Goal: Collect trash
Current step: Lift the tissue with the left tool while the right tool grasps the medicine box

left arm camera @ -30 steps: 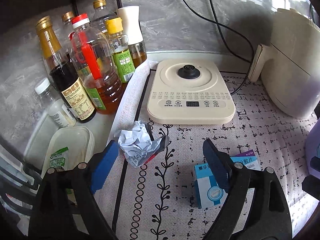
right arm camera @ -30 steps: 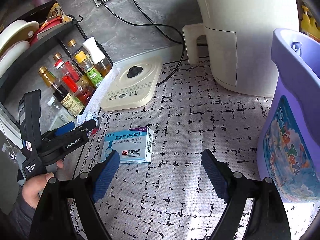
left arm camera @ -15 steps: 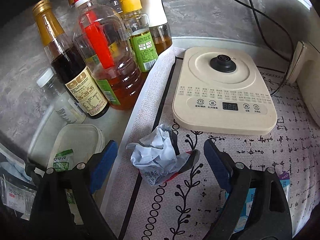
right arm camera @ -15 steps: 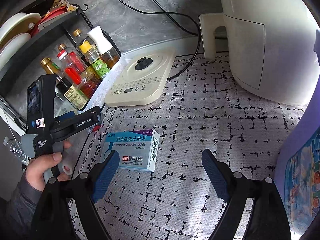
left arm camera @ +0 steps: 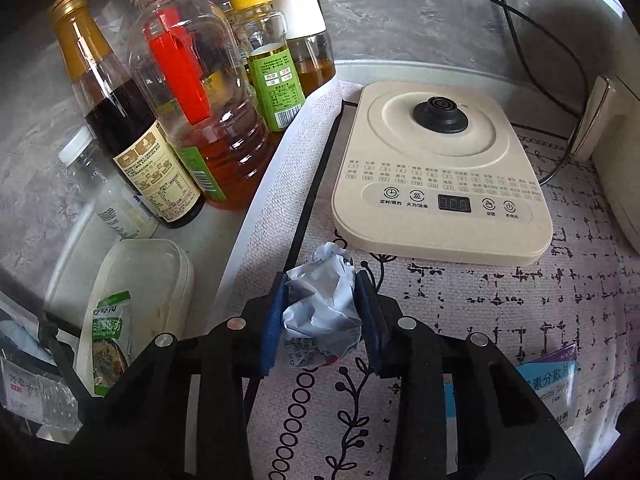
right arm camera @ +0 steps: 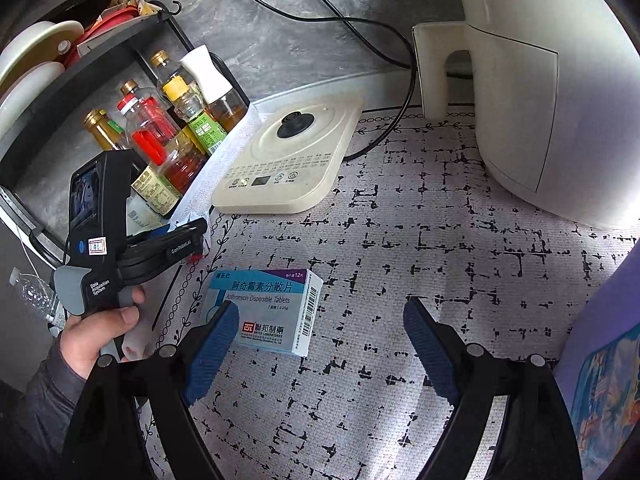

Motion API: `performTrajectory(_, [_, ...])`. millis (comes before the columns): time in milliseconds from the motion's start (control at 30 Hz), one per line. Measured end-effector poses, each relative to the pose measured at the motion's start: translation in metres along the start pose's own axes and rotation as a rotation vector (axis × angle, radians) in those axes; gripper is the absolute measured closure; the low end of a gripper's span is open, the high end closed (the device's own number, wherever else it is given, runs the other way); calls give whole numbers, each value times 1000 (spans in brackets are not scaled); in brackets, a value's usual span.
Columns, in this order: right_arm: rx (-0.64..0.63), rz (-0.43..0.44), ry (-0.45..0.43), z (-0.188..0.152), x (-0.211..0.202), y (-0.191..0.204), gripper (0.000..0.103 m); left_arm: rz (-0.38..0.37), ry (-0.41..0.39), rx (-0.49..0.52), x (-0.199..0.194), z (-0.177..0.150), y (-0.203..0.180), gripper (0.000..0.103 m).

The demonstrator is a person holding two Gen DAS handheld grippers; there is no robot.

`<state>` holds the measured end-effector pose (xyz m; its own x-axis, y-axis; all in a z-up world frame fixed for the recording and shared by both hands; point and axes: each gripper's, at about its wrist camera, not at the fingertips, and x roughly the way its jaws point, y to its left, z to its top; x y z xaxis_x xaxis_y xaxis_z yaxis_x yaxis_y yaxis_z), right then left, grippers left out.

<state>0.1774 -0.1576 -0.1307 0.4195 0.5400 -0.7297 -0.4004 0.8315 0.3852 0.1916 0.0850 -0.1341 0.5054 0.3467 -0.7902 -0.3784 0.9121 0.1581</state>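
Observation:
A crumpled white and blue paper wrapper (left arm camera: 324, 304) lies on the patterned mat in front of the cream hotplate (left arm camera: 436, 172). My left gripper (left arm camera: 322, 312) is shut on it, blue pads pressing both sides. From the right wrist view the left gripper (right arm camera: 196, 236) shows at the left, with a bit of the wrapper (right arm camera: 182, 222) at its tips. A blue and white medicine box (right arm camera: 266, 308) lies flat on the mat. My right gripper (right arm camera: 316, 348) is open and empty, its left finger just over the box's near left corner.
Several oil and sauce bottles (left arm camera: 188, 92) stand at the left by a rack. A white plastic tub (left arm camera: 140, 292) sits near them. A white appliance (right arm camera: 560, 80) stands at back right, its cables along the wall. A purple bin (right arm camera: 600, 344) is at far right.
My left gripper moved forward over the crumpled wrapper and closed on it. My right gripper drifted slightly forward and left toward the medicine box, staying open.

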Motion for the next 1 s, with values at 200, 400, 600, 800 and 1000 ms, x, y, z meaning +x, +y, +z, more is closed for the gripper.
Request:
performTrajectory(200, [8,-1,-10,1,0,3,20,-57,-48,37,-20,-4,-2,70])
performTrajectory(400, [22,-25,-21,-5,-5,3,20,-127,-47,59,-30,-16,-3,71])
performTrajectory(600, [45,-55,-31,-19,-14,6,20,-214,-33,104,-36,-31,-14,71])
performTrajectory(800, [68,-97,-47,-38,-30,17,20,-307,-9,147,-44,-49,-28,71])
performTrajectory(1000, [96,-146,-65,-56,-54,24,20,-381,4,195,-57,-64,-34,71])
